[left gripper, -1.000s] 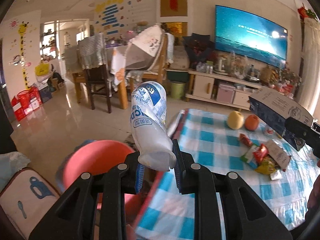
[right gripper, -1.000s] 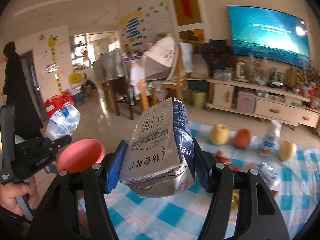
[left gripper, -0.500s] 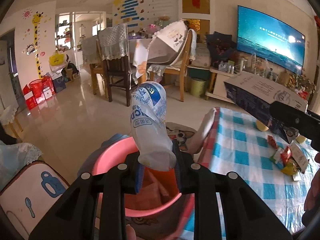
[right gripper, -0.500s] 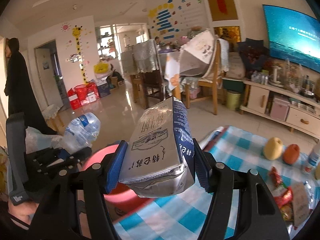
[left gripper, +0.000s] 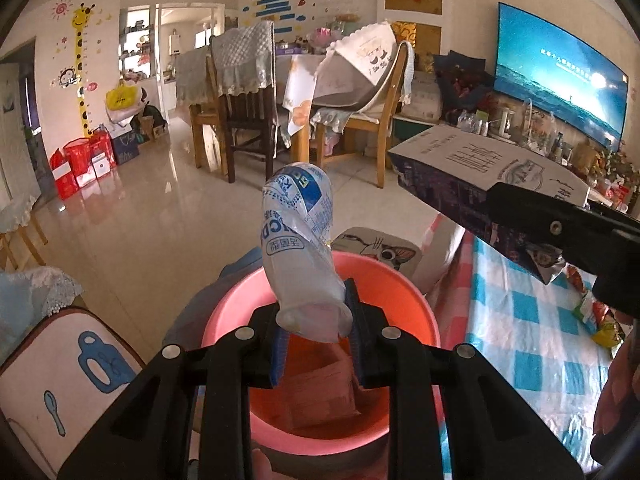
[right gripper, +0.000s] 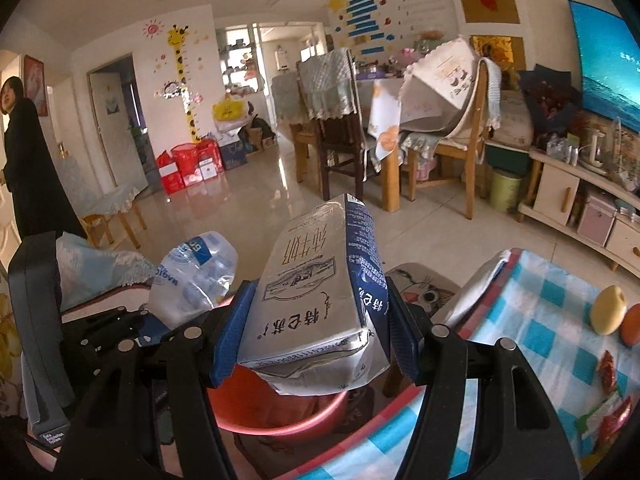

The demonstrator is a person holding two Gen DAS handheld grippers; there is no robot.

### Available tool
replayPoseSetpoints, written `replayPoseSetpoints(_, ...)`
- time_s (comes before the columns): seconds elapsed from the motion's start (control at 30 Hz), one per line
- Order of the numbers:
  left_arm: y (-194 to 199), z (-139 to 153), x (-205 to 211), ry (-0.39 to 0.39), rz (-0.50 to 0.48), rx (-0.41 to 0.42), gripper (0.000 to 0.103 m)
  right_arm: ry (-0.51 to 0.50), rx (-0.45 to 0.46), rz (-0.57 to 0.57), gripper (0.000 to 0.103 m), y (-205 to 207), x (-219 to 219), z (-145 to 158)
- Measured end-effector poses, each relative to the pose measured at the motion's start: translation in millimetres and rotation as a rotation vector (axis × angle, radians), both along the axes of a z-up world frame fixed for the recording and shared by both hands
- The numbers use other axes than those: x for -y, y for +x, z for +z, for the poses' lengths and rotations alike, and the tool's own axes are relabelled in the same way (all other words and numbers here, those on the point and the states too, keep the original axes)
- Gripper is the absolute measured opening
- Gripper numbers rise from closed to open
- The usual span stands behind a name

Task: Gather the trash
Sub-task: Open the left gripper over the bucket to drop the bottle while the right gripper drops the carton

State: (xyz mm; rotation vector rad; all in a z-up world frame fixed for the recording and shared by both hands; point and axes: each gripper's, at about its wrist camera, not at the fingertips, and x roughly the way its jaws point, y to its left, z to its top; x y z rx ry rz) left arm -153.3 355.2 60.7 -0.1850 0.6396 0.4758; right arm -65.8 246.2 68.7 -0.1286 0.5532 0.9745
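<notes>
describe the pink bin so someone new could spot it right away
Find the table with the blue-and-white checked cloth. Just off its left edge, on the floor, stands the pink bin, a round plastic tub under both grippers. Nothing else nearby is pink and bucket-shaped, and a flattened carton already lies inside.

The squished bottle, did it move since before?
Yes. The squished bottle, clamped in the left gripper, went from beside the checked tablecloth to over the pink bin.
</notes>
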Motion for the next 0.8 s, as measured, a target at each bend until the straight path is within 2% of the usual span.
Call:
replayPoseSetpoints(0.23, -0.9, -15.6, -13.5, -0.017, 0.020, -0.015, 0.026, -0.013, -0.024, 0.009, 0.064, 2.6, -10.7, -14.8)
replayPoseSetpoints(0.57, 2.2, -21.3, -19.6, -0.024, 0.027, -0.018, 0.026, -0.026, -0.033, 0.020, 0.064, 7.9, -22.6, -23.4)
replayPoseSetpoints(0.8, 6.7, -38.8, -29.2, -0.041, 0.049, -0.048, 0.026, -0.044, -0.047, 0.031, 0.064, 8.0, -31.8, -33.1)
